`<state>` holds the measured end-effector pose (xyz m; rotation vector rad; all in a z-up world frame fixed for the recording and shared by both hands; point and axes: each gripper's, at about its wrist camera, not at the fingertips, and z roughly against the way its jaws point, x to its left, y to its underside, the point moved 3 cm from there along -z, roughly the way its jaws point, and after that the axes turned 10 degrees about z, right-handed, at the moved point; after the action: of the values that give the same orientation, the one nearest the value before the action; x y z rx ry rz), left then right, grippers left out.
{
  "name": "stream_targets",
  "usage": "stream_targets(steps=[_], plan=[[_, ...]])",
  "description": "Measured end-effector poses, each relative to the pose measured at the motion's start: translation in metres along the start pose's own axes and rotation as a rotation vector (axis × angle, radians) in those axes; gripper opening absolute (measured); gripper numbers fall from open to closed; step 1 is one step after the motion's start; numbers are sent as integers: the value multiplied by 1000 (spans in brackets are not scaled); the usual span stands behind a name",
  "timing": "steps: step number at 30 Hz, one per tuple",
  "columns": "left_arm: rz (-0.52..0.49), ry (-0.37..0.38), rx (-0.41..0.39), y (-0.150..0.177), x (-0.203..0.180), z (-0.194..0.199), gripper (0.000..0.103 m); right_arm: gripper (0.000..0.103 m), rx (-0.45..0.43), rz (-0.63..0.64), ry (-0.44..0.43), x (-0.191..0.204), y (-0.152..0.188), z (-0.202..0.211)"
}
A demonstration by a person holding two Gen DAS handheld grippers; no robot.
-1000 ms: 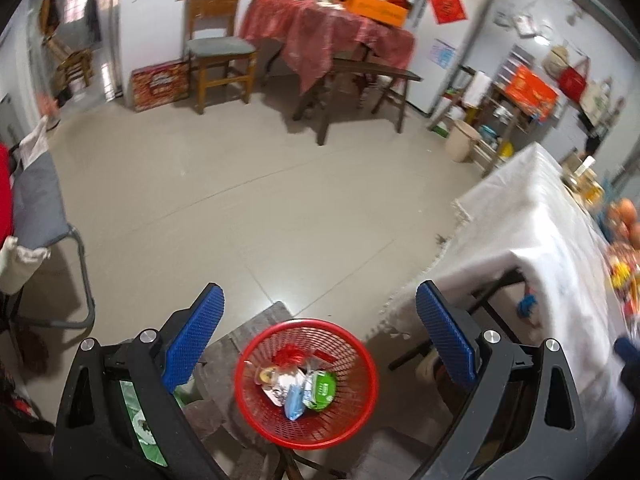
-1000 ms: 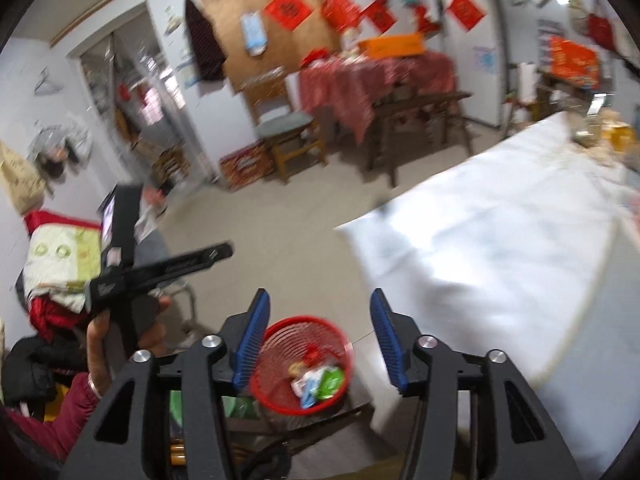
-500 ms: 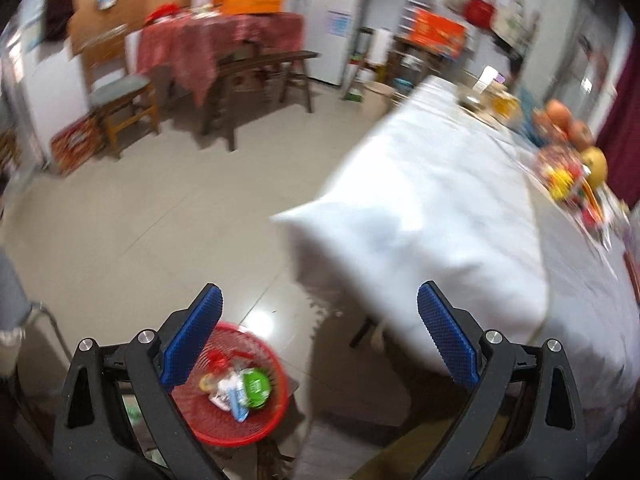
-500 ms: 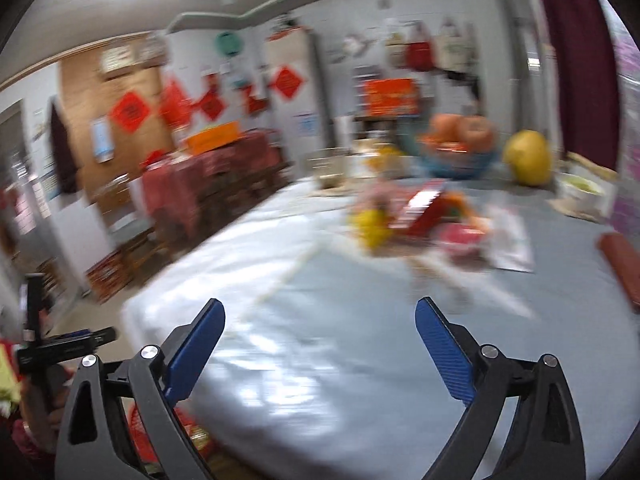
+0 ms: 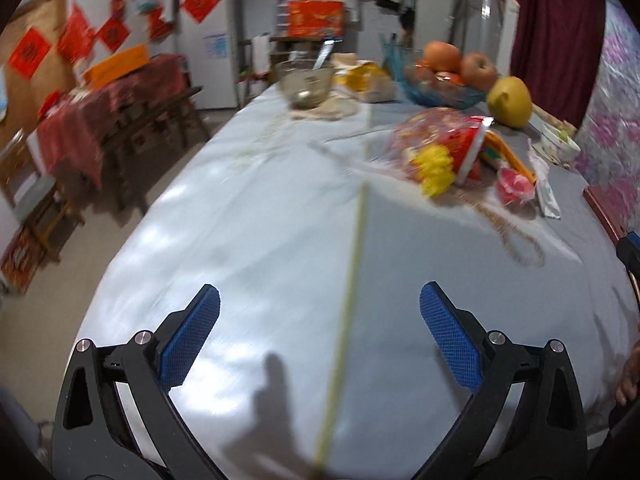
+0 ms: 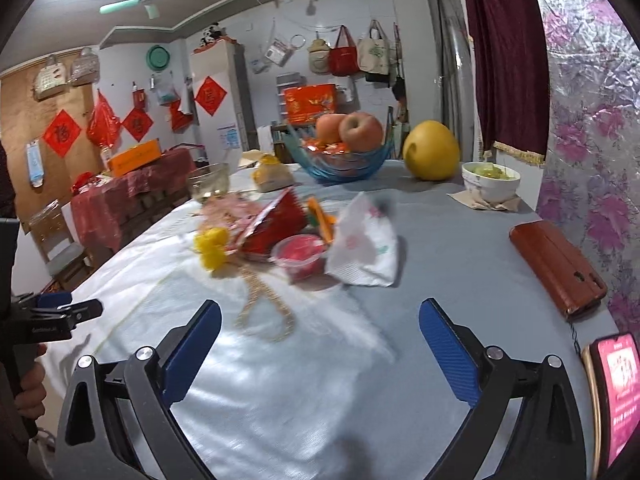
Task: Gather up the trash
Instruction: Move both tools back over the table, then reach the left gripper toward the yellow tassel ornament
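Note:
A heap of trash lies on the white tablecloth [image 6: 304, 400]: a red snack bag [image 6: 276, 226], a crumpled white wrapper [image 6: 364, 246], a red plastic cup [image 6: 299, 254] and a yellow flower-like scrap [image 6: 211, 245]. The same heap shows in the left wrist view, with the red bag [image 5: 444, 142] and the cup [image 5: 514, 185] far ahead to the right. My right gripper [image 6: 319, 340] is open and empty, a short way in front of the heap. My left gripper [image 5: 319, 332] is open and empty over bare cloth. The red bin is out of view.
A blue fruit bowl [image 6: 340, 160], a yellow pomelo [image 6: 431, 150], a white bowl [image 6: 491, 180] and a glass bowl [image 6: 208, 182] stand behind the heap. A brown wallet [image 6: 558, 268] and a phone [image 6: 618, 392] lie at the right. A string [image 6: 264, 312] lies on the cloth.
Both grippers have swung up and away from the red bin on the floor and now face the tabletop. The right gripper has come closer to the trash heap. Both stay open.

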<state>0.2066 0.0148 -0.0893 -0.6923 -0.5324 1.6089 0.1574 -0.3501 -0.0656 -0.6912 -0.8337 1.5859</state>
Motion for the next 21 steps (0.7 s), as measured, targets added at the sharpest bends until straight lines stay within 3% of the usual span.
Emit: stream_targets(steps=[9,15,21], plan=[[-41,118,44,-45,-72,-60,96,97,33,-87,-47,-26,4,-20],[-46,95,52,-69,-94,-103,96,97,44,-84,-90,-21,5,-22],[-1,8,92,-79,-73,-125,96,97,53,-116,-100,-26,6,-24]])
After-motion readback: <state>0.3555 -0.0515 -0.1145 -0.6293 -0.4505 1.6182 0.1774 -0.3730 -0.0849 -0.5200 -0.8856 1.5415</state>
